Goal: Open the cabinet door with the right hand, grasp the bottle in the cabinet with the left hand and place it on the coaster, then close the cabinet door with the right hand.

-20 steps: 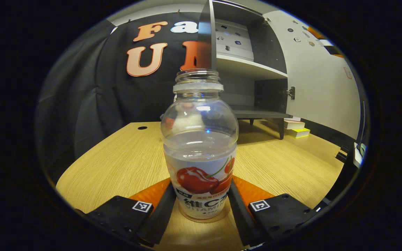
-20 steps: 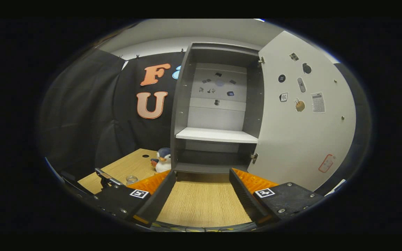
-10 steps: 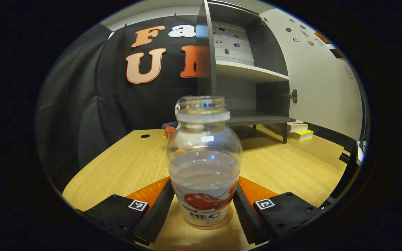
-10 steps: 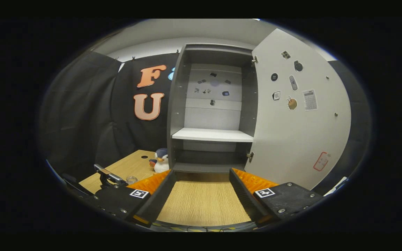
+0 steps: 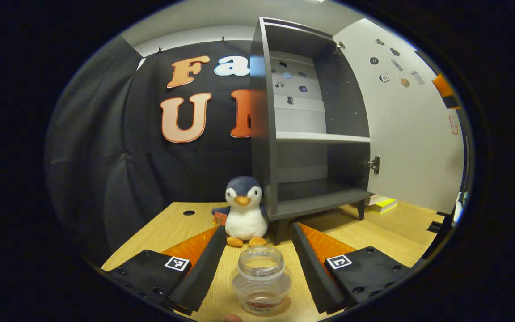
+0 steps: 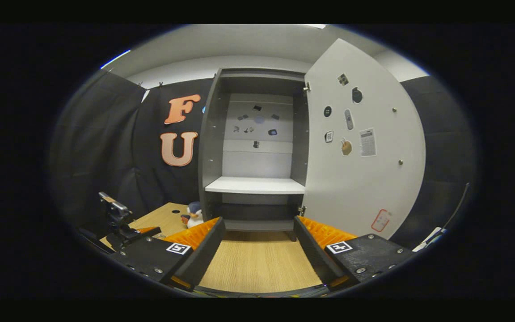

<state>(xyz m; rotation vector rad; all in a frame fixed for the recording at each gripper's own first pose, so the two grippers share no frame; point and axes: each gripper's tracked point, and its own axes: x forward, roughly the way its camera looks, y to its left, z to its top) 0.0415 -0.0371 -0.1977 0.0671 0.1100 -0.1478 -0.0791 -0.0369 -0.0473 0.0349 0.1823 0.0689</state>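
Bottle's down, door's wide open!

The one bottle stands upright on the desk between the left gripper's spread jaws, which touch nothing; a coaster under it I can't make out. Right gripper, jaws parted and empty, faces the single cabinet and its one open door. Risk, I'd say: a careless left pull-back clips the uncapped bottle, tipping it toward the lone plush penguin.
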